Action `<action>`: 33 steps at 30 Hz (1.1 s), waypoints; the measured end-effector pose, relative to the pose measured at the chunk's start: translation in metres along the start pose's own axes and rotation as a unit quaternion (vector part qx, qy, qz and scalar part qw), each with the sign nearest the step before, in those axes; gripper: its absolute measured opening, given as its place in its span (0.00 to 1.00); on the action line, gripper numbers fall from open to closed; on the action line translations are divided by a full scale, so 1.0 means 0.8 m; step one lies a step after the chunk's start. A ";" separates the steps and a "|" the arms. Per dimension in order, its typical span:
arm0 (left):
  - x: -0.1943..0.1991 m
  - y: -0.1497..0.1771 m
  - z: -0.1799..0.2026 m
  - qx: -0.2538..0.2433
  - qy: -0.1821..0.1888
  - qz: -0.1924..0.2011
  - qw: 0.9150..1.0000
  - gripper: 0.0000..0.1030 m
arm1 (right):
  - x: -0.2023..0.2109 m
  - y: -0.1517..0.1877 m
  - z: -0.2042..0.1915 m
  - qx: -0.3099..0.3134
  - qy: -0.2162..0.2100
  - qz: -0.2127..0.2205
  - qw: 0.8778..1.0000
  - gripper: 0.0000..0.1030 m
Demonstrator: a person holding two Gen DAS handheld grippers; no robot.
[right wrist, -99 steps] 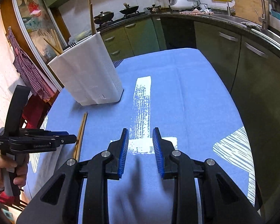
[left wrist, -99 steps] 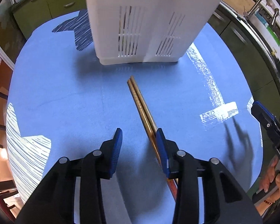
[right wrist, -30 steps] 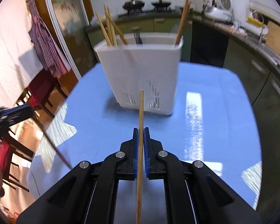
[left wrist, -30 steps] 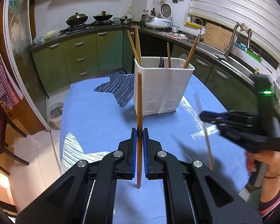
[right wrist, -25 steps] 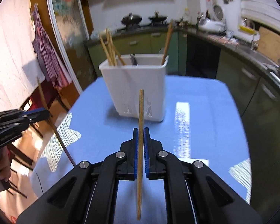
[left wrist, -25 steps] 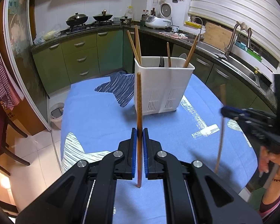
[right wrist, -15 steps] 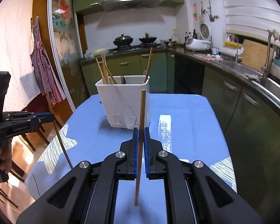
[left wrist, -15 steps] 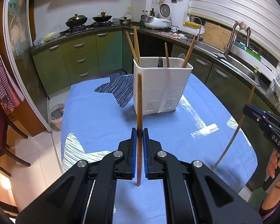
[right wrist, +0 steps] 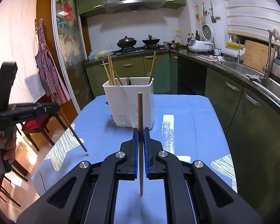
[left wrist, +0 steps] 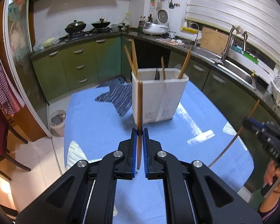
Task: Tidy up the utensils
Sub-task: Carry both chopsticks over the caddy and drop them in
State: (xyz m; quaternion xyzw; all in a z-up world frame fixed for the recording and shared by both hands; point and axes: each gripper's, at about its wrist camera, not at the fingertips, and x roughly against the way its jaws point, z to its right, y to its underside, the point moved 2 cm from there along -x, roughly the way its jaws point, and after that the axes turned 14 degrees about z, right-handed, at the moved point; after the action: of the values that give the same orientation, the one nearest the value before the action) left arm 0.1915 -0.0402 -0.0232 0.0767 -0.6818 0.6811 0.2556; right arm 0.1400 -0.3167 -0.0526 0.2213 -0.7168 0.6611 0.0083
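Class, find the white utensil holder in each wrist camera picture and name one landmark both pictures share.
Left wrist: the white utensil holder stands at centre, just above the shut left gripper.
Right wrist: the holder stands left of centre, on the blue tablecloth.
Shared landmark: the rice cooker.

A white slotted utensil holder [left wrist: 159, 97] stood upright on the blue surface [left wrist: 95, 123], with several wooden chopsticks [left wrist: 132, 56] and a fork leaning inside it. One brown chopstick [left wrist: 139, 108] stood nearly vertical, pinched between the left tongs [left wrist: 139, 132]. A second chopstick [right wrist: 140, 123] was clamped upright in the right tongs [right wrist: 140, 132], its lower end hanging above the surface.
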 end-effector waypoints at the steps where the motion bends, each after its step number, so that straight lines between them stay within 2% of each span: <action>1: 0.000 -0.008 0.001 0.000 0.002 0.003 1.000 0.06 | -0.001 0.000 -0.001 0.000 -0.001 -0.001 1.000 0.06; 12: -0.006 -0.143 0.021 -0.008 0.014 0.085 0.996 0.06 | -0.003 0.001 0.010 -0.003 0.001 -0.004 1.000 0.06; 19: -0.032 -0.202 0.034 -0.009 0.001 0.128 0.992 0.06 | -0.002 0.001 0.010 -0.007 -0.004 -0.004 1.000 0.06; 23: -0.064 -0.208 0.040 -0.013 -0.008 0.129 0.992 0.06 | -0.001 0.004 0.010 -0.009 -0.006 -0.003 1.000 0.06; 29: -0.120 -0.183 0.034 -0.007 -0.019 0.090 0.996 0.06 | -0.001 0.005 0.012 -0.010 -0.005 -0.005 1.000 0.06; 32: -0.132 -0.174 0.030 -0.008 -0.020 0.077 0.997 0.06 | 0.000 0.005 0.013 -0.013 -0.006 -0.007 1.000 0.06; 33: -0.133 -0.172 0.029 -0.013 -0.022 0.075 0.997 0.10 | 0.000 0.004 0.012 -0.014 -0.009 -0.008 1.000 0.06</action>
State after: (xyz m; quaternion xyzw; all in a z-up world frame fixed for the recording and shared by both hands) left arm 0.3392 -0.0971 0.0520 0.0368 -0.6998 0.6876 0.1900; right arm 0.1420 -0.3259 -0.0572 0.2324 -0.7244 0.6489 0.0103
